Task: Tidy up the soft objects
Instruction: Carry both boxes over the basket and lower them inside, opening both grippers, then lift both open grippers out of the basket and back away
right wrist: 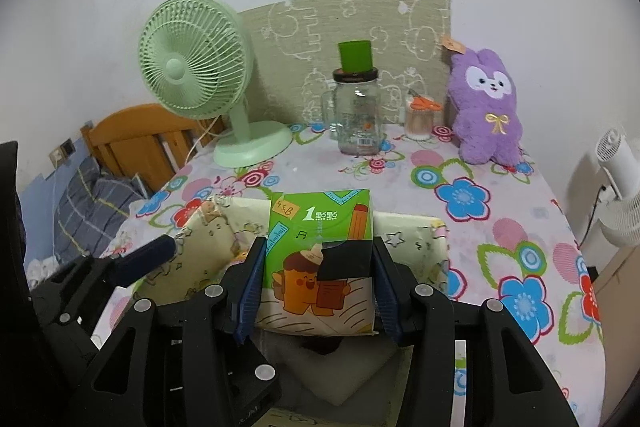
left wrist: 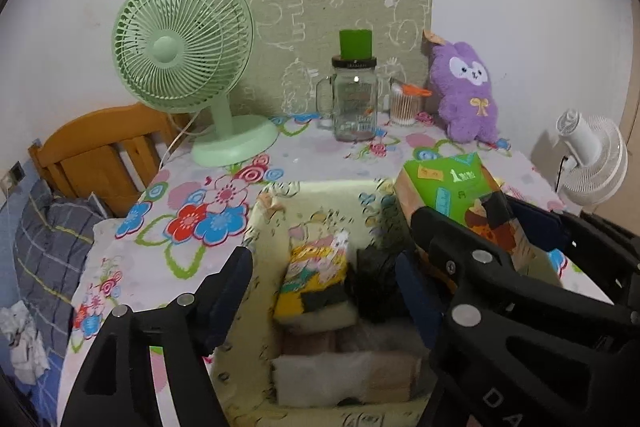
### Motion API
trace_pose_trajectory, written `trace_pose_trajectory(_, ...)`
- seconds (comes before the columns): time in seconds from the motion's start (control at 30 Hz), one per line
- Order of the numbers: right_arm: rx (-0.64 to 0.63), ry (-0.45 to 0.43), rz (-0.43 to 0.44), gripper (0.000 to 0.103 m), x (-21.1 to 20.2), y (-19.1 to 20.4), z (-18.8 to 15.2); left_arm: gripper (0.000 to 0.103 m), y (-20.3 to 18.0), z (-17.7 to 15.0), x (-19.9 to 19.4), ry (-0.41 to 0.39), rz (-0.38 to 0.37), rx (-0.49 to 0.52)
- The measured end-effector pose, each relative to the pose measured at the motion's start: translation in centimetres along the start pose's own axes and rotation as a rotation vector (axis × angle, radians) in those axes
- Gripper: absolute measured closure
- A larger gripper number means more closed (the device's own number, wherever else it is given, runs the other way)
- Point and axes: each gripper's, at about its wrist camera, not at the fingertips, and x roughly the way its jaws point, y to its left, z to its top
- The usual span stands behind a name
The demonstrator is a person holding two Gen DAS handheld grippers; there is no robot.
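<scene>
The right claw [right wrist: 316, 283] pinches a green tissue pack [right wrist: 320, 251] between its blue pads [right wrist: 253, 283], one pad flat against each long side. The pack sits tilted, its far end raised, above the cream fabric bin [right wrist: 208, 247] on the counter [right wrist: 500, 227]. In the left wrist view the same pack [left wrist: 452, 187] shows at the bin's right wall, with the right claw's black fingers [left wrist: 440, 231] around it.

The left claw [left wrist: 324, 291] stands spread wide over the bin [left wrist: 272, 211], holding nothing. Its left finger [left wrist: 232, 279] hangs outside the bin's left wall, over the flowered cloth; its right finger [left wrist: 412, 287] is inside the bin, close to a dark, blurred item [left wrist: 372, 287]. Whether that finger touches it cannot be told.

Inside the bin lie a yellow sponge pack [left wrist: 316, 275], the dark item beside it, and pale folded cloths [left wrist: 328, 371] nearer the camera.

At the counter's back stand a green fan [left wrist: 184, 51], a glass jar [left wrist: 354, 103] with a green cup [left wrist: 355, 43] on its lid, a tub of cotton swabs [left wrist: 404, 103] and a purple plush [left wrist: 468, 91] propped against the wall. A white fan [left wrist: 592, 155] stands off the counter's right edge.
</scene>
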Motion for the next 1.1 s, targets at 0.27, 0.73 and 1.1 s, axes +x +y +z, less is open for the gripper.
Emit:
trace_pose_trajectory(0.27,-0.023,0.023,0.008,0.049,0.5,1.0,-0.5,0.027,0.1,-1.0,-0.9,0.019,-0.020,0.041)
trace_pose_trajectory(0.73,0.020,0.030,0.019,0.022,-1.8,1.8,-1.5,0.020,0.5,-2.0,-3.2,0.005,-0.069,0.014)
trace_pose_trajectory(1.1,0.046,0.002,-0.047,0.011,-5.5,2.0,-2.4,0.012,0.0,-2.6,-6.3,-0.044,-0.086,0.017)
